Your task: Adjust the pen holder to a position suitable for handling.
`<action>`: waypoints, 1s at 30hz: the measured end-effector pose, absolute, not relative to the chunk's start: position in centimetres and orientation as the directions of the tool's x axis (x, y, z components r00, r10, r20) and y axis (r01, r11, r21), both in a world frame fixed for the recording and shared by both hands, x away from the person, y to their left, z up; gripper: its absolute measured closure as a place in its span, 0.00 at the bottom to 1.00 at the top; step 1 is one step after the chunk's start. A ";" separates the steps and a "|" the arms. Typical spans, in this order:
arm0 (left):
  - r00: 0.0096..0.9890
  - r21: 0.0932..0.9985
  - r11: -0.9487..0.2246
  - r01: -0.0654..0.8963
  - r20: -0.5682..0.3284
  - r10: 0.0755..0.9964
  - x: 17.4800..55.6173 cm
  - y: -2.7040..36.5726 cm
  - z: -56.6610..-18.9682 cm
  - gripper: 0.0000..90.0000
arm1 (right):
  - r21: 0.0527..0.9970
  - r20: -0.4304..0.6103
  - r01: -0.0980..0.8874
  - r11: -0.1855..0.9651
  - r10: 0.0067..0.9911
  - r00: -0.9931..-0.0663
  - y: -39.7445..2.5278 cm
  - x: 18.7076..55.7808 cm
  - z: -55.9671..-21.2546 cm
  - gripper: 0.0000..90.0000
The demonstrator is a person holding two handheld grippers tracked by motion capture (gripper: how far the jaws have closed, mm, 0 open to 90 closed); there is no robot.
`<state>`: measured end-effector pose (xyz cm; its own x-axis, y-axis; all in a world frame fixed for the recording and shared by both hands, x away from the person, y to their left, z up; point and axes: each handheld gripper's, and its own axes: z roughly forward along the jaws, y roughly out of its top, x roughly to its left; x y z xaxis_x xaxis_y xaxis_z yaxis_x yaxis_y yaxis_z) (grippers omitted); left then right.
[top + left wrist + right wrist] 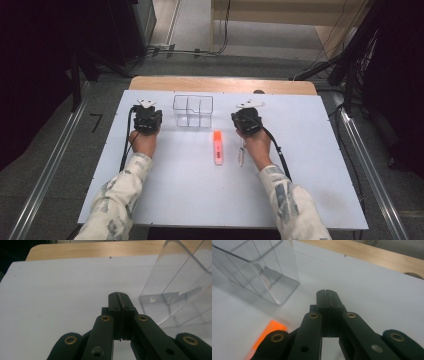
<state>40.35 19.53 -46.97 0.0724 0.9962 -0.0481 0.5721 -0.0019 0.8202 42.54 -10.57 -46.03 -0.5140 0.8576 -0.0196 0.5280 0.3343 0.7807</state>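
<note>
The work looks not yet begun. On the white table (pixel 190 190) an orange highlighter (pixel 217 147) lies flat, near the middle, and a white pen (pixel 241 156) lies just beside it at its 3 o'clock. Both are outside the clear organizer box (pixel 193 111), which stands at 12 o'clock from the highlighter and seems empty in its compartments.

The left gripper (pixel 147 103) rests at 9 o'clock of the box, and its jaws are pressed together with nothing between them. The right gripper (pixel 249 105) rests at 3 o'clock of the box, also clenched on nothing.

Judging from this, everything remains: to open a gripper, take the highlighter and the pen, and place them in the box.
</note>
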 end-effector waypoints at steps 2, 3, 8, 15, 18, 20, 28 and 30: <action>0.074 0.823 0.002 0.568 -0.054 0.996 41.1 19.1 -46.8 1.00 | 0.778 -0.016 0.534 0.333 0.859 -0.512 -9.1 43.1 -46.1 0.98; 0.084 0.824 -0.003 0.566 -0.055 0.995 41.4 18.9 -46.7 1.00 | 0.773 -0.006 0.543 0.326 0.861 -0.509 -8.5 43.3 -46.1 0.98; 0.128 0.827 -0.025 0.562 -0.057 0.990 42.3 17.7 -46.1 1.00 | 0.757 0.023 0.583 0.294 0.880 -0.474 -6.5 44.6 -46.9 0.98; 0.162 0.824 -0.039 0.566 -0.064 0.985 42.5 16.8 -45.8 1.00 | 0.754 0.031 0.589 0.291 0.879 -0.475 -5.9 45.1 -47.3 0.98; 0.175 0.820 -0.043 0.571 -0.070 0.982 42.4 16.2 -45.6 1.00 | 0.752 0.030 0.594 0.286 0.886 -0.463 -6.1 45.2 -47.1 0.98; 0.191 0.817 -0.053 0.574 -0.071 0.979 42.4 15.7 -45.5 1.00 | 0.747 0.024 0.599 0.289 0.889 -0.458 -6.6 45.3 -47.0 0.98; 0.222 0.821 -0.069 0.566 -0.071 0.973 43.5 12.1 -44.6 1.00 | 0.752 0.017 0.610 0.251 0.917 -0.399 -9.7 46.1 -45.8 0.98; 0.226 0.821 -0.072 0.567 -0.071 0.972 43.7 11.5 -44.6 1.00 | 0.752 0.020 0.615 0.239 0.923 -0.384 -10.7 46.3 -45.8 0.98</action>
<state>43.68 11.54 -44.61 0.2262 0.9715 -0.0705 0.5667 -0.0724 0.8207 46.28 -10.67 -45.79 -0.3843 0.9230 0.0203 0.6147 0.2394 0.7516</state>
